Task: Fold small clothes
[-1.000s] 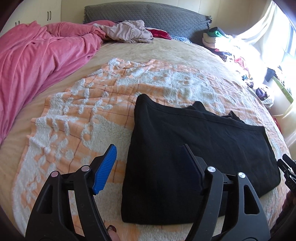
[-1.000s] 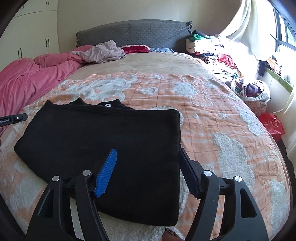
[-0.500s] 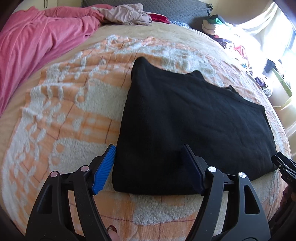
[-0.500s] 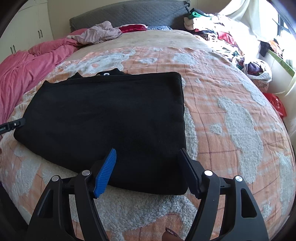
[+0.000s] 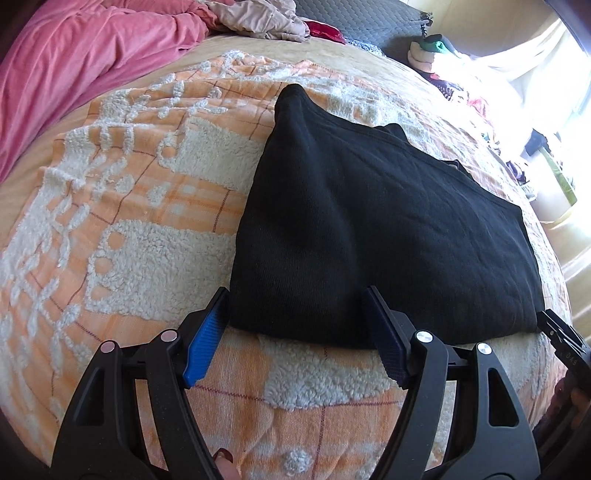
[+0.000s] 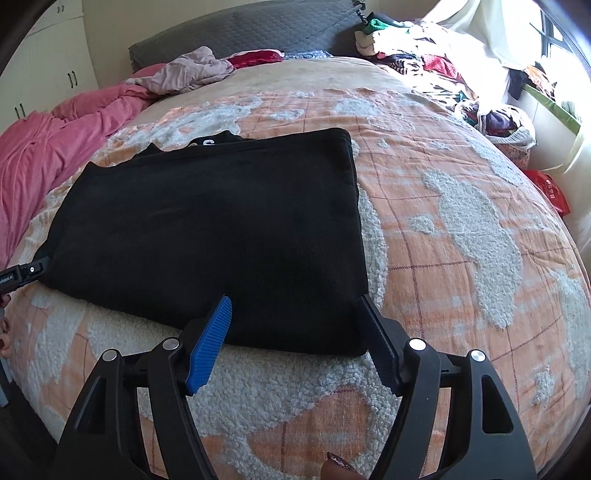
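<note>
A black folded garment (image 5: 369,229) lies flat on the orange and white blanket (image 5: 147,236). My left gripper (image 5: 295,295) stands open over the garment's near left corner, its fingers straddling the near edge without pressing it. In the right wrist view the same garment (image 6: 221,229) fills the middle. My right gripper (image 6: 295,301) is open around its near right corner, pads apart from the cloth. Each gripper shows at the other view's rim: the right gripper's tip (image 5: 561,339) and the left gripper's tip (image 6: 22,273).
A pink duvet (image 5: 92,55) is bunched along the left of the bed, with a beige garment (image 6: 192,70) near the grey headboard (image 6: 258,33). Loose clothes (image 6: 424,62) are piled at the far right. A red bag (image 6: 550,188) lies beside the bed.
Both grippers have sunk and tipped toward the garment's near edge, which has come in between the fingers at each near corner. The garment has not moved.
</note>
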`<state>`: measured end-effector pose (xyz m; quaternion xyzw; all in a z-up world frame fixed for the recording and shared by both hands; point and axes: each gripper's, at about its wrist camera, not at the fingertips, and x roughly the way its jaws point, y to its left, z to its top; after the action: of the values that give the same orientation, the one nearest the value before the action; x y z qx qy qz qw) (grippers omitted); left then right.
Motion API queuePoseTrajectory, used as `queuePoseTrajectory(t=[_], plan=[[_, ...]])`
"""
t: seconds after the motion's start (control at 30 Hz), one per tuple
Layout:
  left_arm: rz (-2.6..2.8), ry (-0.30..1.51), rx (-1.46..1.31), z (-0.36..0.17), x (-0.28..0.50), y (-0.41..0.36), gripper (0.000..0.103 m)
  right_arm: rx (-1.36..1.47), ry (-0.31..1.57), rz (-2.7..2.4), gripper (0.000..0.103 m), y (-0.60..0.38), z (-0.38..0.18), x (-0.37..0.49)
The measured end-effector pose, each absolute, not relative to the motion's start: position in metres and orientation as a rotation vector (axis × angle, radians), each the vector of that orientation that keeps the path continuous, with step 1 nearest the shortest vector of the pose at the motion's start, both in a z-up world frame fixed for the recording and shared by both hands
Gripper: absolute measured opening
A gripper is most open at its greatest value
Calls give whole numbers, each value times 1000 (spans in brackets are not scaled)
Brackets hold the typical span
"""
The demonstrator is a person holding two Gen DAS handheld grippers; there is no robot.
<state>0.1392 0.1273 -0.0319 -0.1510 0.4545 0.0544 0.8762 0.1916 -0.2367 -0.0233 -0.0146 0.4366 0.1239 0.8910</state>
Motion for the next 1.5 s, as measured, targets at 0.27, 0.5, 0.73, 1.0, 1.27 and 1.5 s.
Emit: queuePoseTrajectory(t=[0.27, 0.5, 0.73, 1.0, 1.27, 1.5], plan=[[112, 947, -302, -28, 134, 127, 66, -6, 911, 262, 79, -240, -21, 179], [108, 948, -299, -26, 128, 128, 67, -5, 913, 244, 80, -238, -19, 172], [104, 952, -293, -26, 121, 130, 67, 10, 891, 250, 79, -233, -14, 160], [105, 954, -295, -25, 110, 132, 67, -9, 894, 275, 80, -219, -11, 154], [105, 947, -305, -20, 99, 138, 74, -29, 861, 301, 87, -200, -2, 146], [133, 939, -325, -17, 91, 150, 91, -74, 839, 349, 92, -178, 5, 141]])
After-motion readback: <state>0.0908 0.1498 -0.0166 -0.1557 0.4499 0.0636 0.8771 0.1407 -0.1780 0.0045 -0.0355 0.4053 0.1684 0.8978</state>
